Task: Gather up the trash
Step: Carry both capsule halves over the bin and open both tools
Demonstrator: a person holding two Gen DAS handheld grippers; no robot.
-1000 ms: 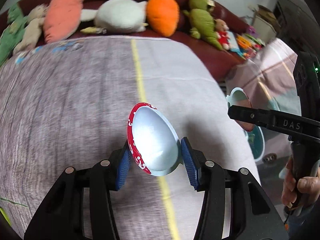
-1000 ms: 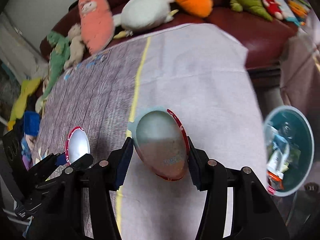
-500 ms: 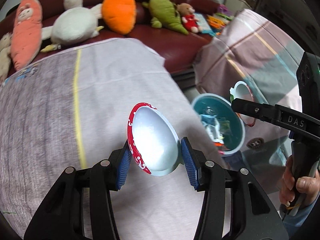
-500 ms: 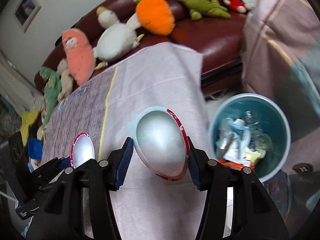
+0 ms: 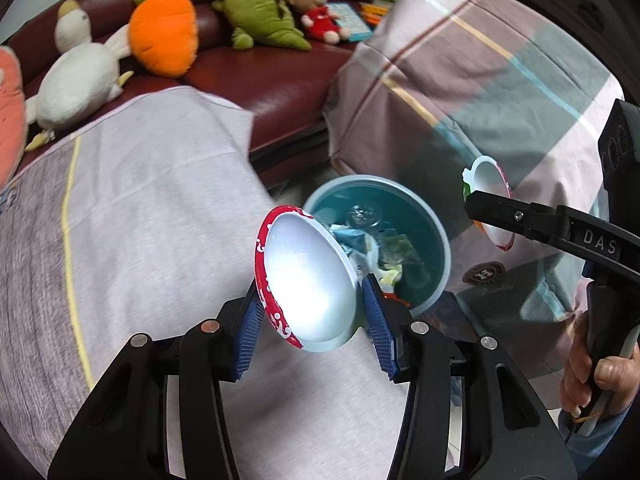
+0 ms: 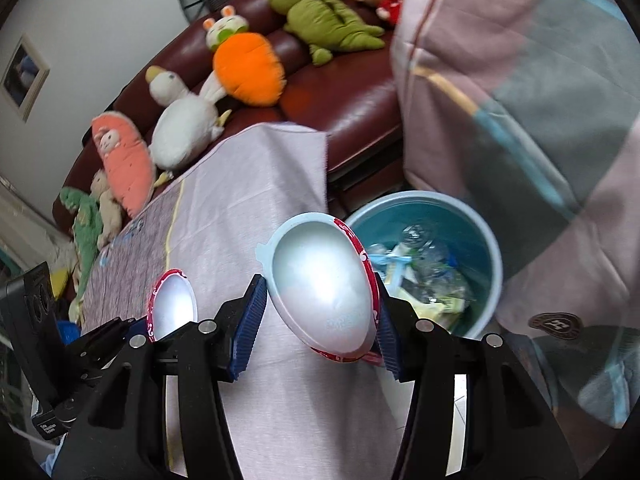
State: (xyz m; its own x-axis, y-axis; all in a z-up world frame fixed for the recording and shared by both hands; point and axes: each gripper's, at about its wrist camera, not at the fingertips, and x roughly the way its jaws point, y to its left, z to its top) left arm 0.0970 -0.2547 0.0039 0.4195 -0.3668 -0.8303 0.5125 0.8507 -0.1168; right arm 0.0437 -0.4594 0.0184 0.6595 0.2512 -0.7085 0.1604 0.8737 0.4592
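My left gripper [image 5: 310, 316] is shut on a pale blue egg-shaped half shell [image 5: 308, 280] with a red patterned rim, held over the right edge of the cloth-covered table [image 5: 160, 200]. Just beyond and to the right stands a teal trash bin [image 5: 438, 236] with wrappers and a crushed bottle inside. My right gripper [image 6: 318, 320] is shut on a second such shell [image 6: 320, 288], with the bin [image 6: 494, 252] close on its right. In the right wrist view the left gripper's shell [image 6: 174, 306] shows at lower left. In the left wrist view the right gripper's shell [image 5: 486, 184] shows at the right.
A dark red sofa [image 5: 280, 76] behind the table carries plush toys: an orange carrot [image 5: 164, 38], a white duck [image 5: 76, 84] and a green dinosaur [image 5: 256, 12]. A plaid-covered piece of furniture [image 5: 480, 92] rises right behind the bin. A hand [image 5: 596, 380] grips the right handle.
Both grippers have swung right from over the middle of the table to its right edge, each still holding its shell. The bin has come into view close ahead.
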